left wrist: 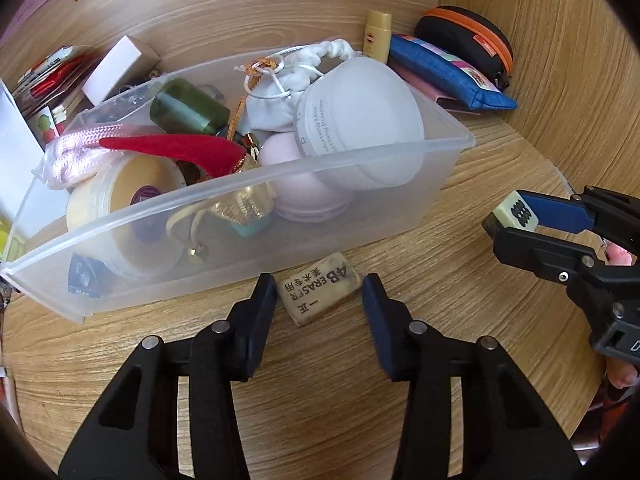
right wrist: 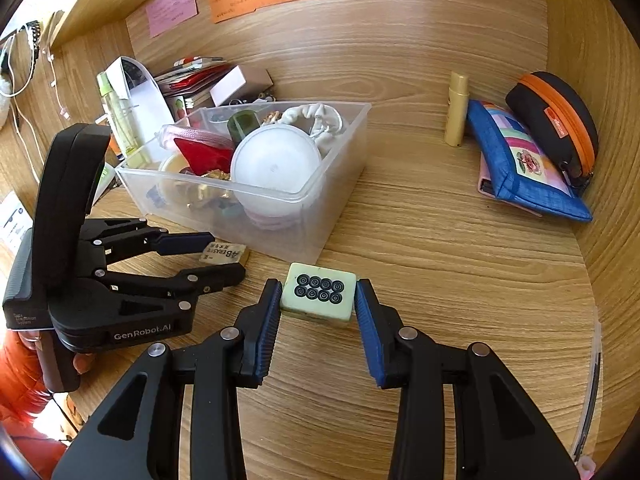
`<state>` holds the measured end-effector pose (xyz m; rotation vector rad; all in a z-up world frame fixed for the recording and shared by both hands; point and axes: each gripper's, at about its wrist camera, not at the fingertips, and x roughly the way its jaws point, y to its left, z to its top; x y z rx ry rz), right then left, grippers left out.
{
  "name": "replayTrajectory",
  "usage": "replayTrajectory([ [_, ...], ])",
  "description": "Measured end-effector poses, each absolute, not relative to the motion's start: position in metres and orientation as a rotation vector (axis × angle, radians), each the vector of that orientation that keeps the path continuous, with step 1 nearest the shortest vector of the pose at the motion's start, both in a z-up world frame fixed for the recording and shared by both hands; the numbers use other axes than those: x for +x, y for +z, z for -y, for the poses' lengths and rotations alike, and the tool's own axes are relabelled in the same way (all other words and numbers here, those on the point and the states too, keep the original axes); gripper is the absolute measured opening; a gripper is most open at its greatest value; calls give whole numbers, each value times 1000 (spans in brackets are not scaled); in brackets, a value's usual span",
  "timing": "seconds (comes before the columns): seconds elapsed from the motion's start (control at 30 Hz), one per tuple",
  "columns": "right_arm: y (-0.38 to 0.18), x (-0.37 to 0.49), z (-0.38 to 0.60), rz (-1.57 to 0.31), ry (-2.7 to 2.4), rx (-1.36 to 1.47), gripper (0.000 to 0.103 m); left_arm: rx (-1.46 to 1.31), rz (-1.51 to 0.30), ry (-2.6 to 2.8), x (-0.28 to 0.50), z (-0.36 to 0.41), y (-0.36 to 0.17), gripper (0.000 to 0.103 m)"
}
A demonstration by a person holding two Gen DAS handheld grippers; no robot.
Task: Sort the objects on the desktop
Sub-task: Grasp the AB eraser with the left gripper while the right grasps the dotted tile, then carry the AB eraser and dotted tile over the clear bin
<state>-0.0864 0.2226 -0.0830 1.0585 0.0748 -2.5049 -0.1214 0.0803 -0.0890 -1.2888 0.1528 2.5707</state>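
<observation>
A worn 4B eraser (left wrist: 318, 294) lies on the wooden desk just in front of the clear plastic bin (left wrist: 256, 200). My left gripper (left wrist: 320, 300) is open, its fingers on either side of the eraser with small gaps. In the right wrist view the eraser (right wrist: 222, 254) sits between the left gripper's fingers (right wrist: 224, 254). My right gripper (right wrist: 317, 300) is shut on a pale green mahjong tile (right wrist: 318, 294) with black circles, held to the right of the bin (right wrist: 256, 196). The tile (left wrist: 516, 210) and right gripper (left wrist: 510, 216) also show in the left wrist view.
The bin holds a white round powder jar (left wrist: 360, 116), a green bottle (left wrist: 188, 108), a white pouch, a red cloth and a yellow tin. A blue pouch (right wrist: 524, 168), an orange-zipped case (right wrist: 556, 120) and a yellow tube (right wrist: 456, 110) stand at the back right. Boxes and papers crowd the back left.
</observation>
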Motion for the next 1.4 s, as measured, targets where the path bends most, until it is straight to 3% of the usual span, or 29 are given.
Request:
replayTrajectory([
  [0.93, -38, -99, -171, -134, -2486, 890, 34, -993, 113, 2742, -77, 6, -20, 44],
  [1.4, -23, -145, -124, -233, -2459, 872, 34, -1011, 139, 2883, -124, 56, -16, 44],
])
